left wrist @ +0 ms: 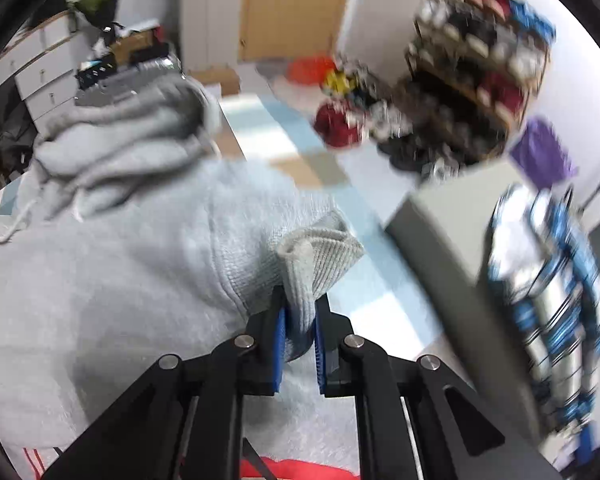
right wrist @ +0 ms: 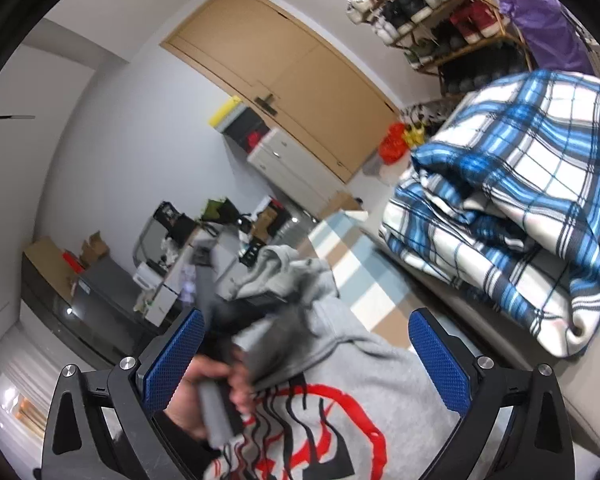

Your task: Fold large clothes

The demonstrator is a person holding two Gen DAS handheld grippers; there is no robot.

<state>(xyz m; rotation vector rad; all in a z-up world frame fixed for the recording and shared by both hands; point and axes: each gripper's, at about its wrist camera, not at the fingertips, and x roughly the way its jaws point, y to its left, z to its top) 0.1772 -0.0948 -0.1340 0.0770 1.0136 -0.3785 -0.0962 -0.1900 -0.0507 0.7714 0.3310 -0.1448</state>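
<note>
The grey hoodie (left wrist: 112,240) filled the left and centre of the left wrist view, hood bunched toward the upper left, and one ribbed cuff (left wrist: 320,248) sat at the middle of the frame. Your left gripper (left wrist: 300,320) was clamped on that cuff, the blue pads (left wrist: 281,332) pinching the fabric between them. In the right wrist view the same hoodie lay at the bottom centre with its red and black print (right wrist: 300,432) showing. Your right gripper (right wrist: 306,356) stood wide apart there, holding nothing, the cloth lying beyond its fingers. Your hand (right wrist: 204,396), blurred, gripped the other tool's handle at lower left. A blue plaid blanket (right wrist: 520,208) was heaped at the right.
</note>
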